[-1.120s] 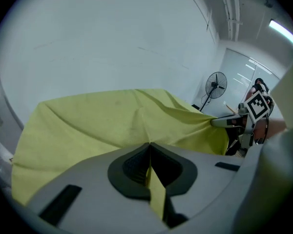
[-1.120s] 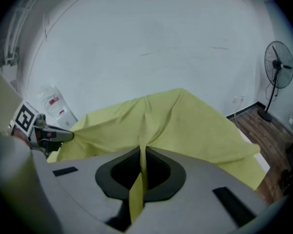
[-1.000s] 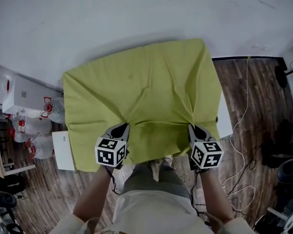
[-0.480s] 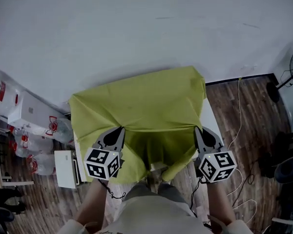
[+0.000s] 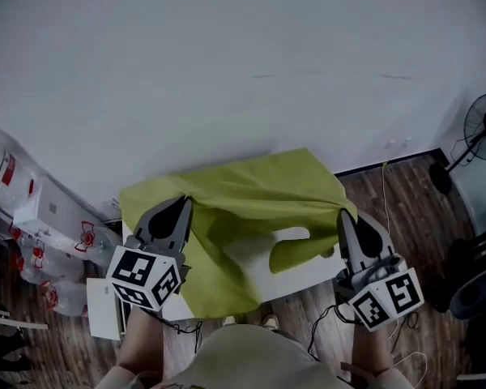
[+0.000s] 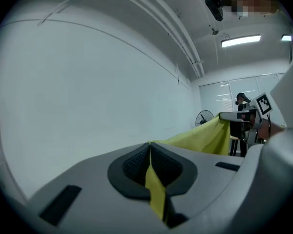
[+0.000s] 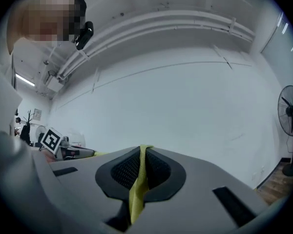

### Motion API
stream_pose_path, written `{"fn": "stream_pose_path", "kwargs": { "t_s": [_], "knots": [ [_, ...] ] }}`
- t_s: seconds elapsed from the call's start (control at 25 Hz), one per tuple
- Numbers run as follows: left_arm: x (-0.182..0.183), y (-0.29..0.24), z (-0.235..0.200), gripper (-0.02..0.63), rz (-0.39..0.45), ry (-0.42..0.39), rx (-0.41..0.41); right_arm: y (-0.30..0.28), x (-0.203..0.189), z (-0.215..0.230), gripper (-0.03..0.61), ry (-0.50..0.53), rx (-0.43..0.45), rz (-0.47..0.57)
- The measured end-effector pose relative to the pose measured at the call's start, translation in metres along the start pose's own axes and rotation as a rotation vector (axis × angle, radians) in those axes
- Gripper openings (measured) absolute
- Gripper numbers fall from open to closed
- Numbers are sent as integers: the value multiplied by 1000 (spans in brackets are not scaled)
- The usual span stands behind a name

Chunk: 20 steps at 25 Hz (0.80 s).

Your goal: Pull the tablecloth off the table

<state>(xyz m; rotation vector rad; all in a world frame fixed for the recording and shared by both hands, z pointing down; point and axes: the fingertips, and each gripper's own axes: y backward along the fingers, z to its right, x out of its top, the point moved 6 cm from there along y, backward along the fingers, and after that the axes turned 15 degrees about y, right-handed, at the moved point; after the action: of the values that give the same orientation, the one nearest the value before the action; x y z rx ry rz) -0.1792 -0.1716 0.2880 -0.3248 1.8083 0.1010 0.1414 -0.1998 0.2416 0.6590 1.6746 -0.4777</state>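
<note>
A yellow-green tablecloth (image 5: 243, 197) hangs stretched between my two grippers, lifted above a small white table (image 5: 263, 262) whose top shows under it. My left gripper (image 5: 184, 202) is shut on the cloth's left corner; a yellow strip (image 6: 154, 189) runs between its pads. My right gripper (image 5: 343, 215) is shut on the right corner, and a folded strip of cloth (image 7: 136, 189) is pinched in its jaws. A loose flap of cloth (image 5: 219, 286) droops over the table's front edge. Both grippers are raised and point toward the white wall.
A white wall (image 5: 227, 71) fills the far side. White boxes and bags (image 5: 44, 217) stand at the left on the wooden floor (image 5: 405, 209). A standing fan (image 5: 482, 124) is at the right, with cables on the floor near it.
Both grippers have risen and moved apart with the cloth. The cloth has come up off the table, and part of the white tabletop now shows.
</note>
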Motion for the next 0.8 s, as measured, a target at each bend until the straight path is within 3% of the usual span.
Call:
{"fn": "stream_pose_path", "kwargs": {
  "t_s": [0.2,0.4,0.56,0.8],
  "knots": [
    [32,5,13,20,73,-36,-39,13,39,3,31,44,-37,74],
    [49,1,28,20,129,-42,-69,26,53,13,31,66,-72,94],
    [43,-8,33,20,109,-44,-97,32,45,18,31,88,-101,45],
    [11,-21,40,20,2,-68,-124,44,13,24,31,74,-129,-56]
  ]
}}
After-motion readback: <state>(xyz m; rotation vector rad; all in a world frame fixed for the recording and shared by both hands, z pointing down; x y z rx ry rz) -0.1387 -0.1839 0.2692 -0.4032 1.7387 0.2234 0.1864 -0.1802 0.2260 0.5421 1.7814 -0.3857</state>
